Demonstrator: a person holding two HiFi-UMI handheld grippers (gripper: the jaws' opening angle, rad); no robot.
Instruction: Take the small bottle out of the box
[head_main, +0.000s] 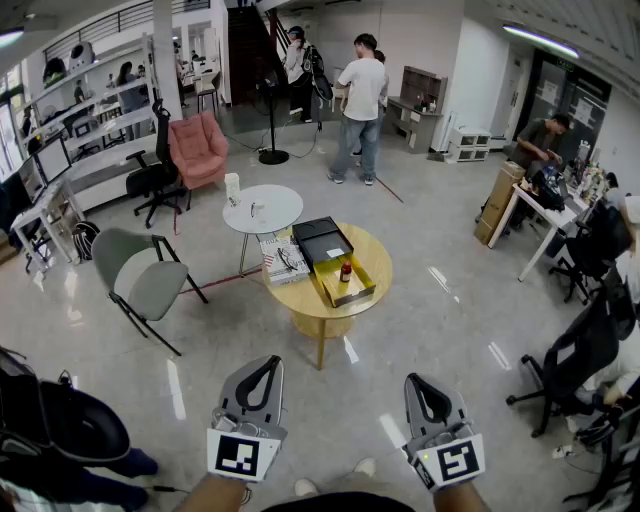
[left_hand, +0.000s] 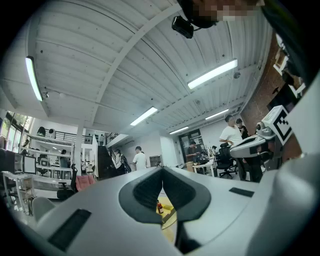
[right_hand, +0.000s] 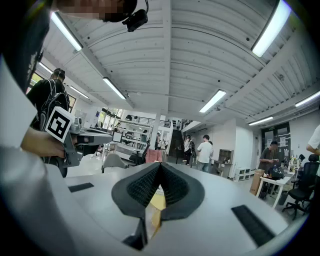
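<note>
**Both claws shut and empty; bottle (head_main: 346, 270) sits in box (head_main: 358, 293)**

- left gripper (head_main: 266, 362): in its own view the jaws are closed tip to tip, with nothing between the pads. The bottle and a yellow edge of the box show far off through the slot under the tips.
- right gripper (head_main: 420, 380): same. Jaws fully together, gripping nothing; only a bit of yellow tabletop shows through its slot.
- In the head view both sit low, close to the person's body and well apart from the table (head_main: 300, 298).

Containers:
- The box is shallow, open-topped and yellow inside, on the right half of the round wooden table.
- The bottle is small and reddish with a dark top. It stands upright inside the box, toward the far end, and is the only item I can make out in there.
- A flat black case (head_main: 322, 240) with a white label touches the box's far end. It is closed, so I can't tell what's in it.
- A book (head_main: 284, 258) lies flat just left of the case, at the table's left side.

Around it:
- A white table (head_main: 275, 205) stands behind, with a white cup-like thing (head_main: 232, 188) on its far left edge; contents not readable.
- A grey chair (head_main: 140, 280) is to the left.
</note>
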